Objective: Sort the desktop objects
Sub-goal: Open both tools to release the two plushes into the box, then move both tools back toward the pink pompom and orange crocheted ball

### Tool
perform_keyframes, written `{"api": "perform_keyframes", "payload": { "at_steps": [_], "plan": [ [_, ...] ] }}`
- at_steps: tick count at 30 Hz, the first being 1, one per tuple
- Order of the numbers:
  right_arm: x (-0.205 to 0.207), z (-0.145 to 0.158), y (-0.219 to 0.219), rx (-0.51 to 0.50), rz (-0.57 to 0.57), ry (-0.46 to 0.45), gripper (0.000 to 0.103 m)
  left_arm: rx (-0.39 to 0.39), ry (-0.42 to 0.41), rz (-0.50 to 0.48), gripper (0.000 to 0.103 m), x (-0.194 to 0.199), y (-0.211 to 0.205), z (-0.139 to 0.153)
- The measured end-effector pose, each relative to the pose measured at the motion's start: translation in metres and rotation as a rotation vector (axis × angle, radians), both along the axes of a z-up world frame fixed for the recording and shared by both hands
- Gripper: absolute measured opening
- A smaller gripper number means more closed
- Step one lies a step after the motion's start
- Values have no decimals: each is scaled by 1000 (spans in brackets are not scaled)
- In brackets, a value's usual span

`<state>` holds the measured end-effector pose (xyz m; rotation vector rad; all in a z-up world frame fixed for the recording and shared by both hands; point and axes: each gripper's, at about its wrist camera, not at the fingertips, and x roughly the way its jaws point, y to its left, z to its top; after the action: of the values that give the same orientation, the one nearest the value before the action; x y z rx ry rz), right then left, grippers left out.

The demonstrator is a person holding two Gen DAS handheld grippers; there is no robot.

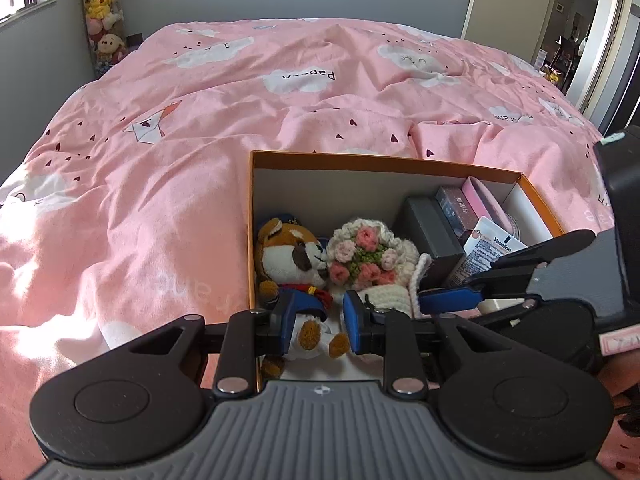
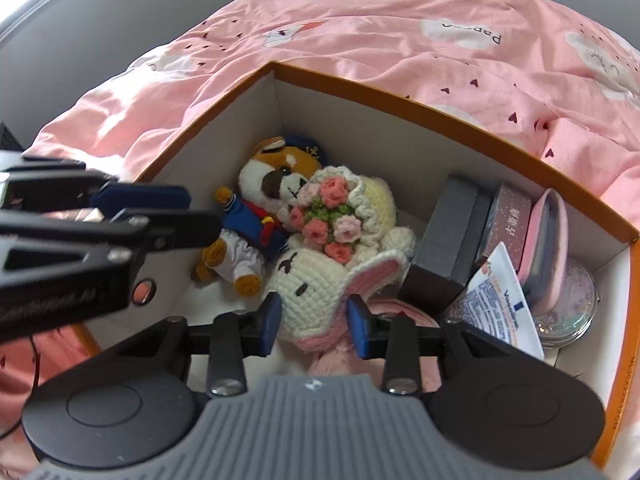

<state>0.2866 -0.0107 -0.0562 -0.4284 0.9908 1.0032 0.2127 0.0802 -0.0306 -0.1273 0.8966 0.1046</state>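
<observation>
An orange cardboard box [image 1: 360, 158] [image 2: 400, 96] with white inside walls lies on the bed. In it are a plush sailor dog [image 1: 288, 252] [image 2: 276, 176], a crochet flower bouquet [image 1: 364, 256] [image 2: 328, 216] and a white crochet rabbit [image 1: 388, 294] [image 2: 304, 284]. My right gripper [image 2: 314, 322] [image 1: 446, 289] is shut on the rabbit's head, one blue pad touching each side. My left gripper [image 1: 320, 320] [image 2: 202, 212] hovers over the box's left end above the dog's legs, shut and holding nothing.
The box's right half holds a dark grey carton [image 2: 444, 240], a maroon carton [image 2: 508, 220], a pink case [image 2: 548, 240], a Vaseline tube [image 2: 500, 300] and a glittery round compact [image 2: 572, 308]. A rumpled pink quilt [image 1: 200, 160] surrounds the box. A column of plush toys [image 1: 102, 12] stands at the far left.
</observation>
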Motion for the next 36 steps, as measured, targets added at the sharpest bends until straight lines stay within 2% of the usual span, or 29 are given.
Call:
{"api": "perform_keyframes", "payload": {
  "at_steps": [1,8,13,14,21,25,28,31,36],
  "plan": [
    [1,-2,2,-4,-8,-4,29,-1,1,0,30,0,0,0],
    [5,-5,3,-8,-22,8,31,0,1,-11,30,0,-3,-2],
    [-9,11,-7,6,-25,-75,33,4,-32,-30,30,-7,-9,7],
    [-13,16,-10,16,-28,-90,36,0,-43,-32,30,-10,-11,10],
    [-48,49,-44,121,-74,-209,38,-25,-140,-27,30,-38,-26,31],
    [-71,57,-63,157,-113,-295,43,-4,-167,-21,31,-55,-37,37],
    [-86,60,-76,200,-142,-304,44,9,-180,-15,31,-68,-41,40],
    [-101,62,-92,260,-182,-332,51,21,-186,-14,31,-80,-44,41],
    [-123,62,-114,336,-223,-337,52,4,-169,-36,31,-99,-48,36]
  ]
}}
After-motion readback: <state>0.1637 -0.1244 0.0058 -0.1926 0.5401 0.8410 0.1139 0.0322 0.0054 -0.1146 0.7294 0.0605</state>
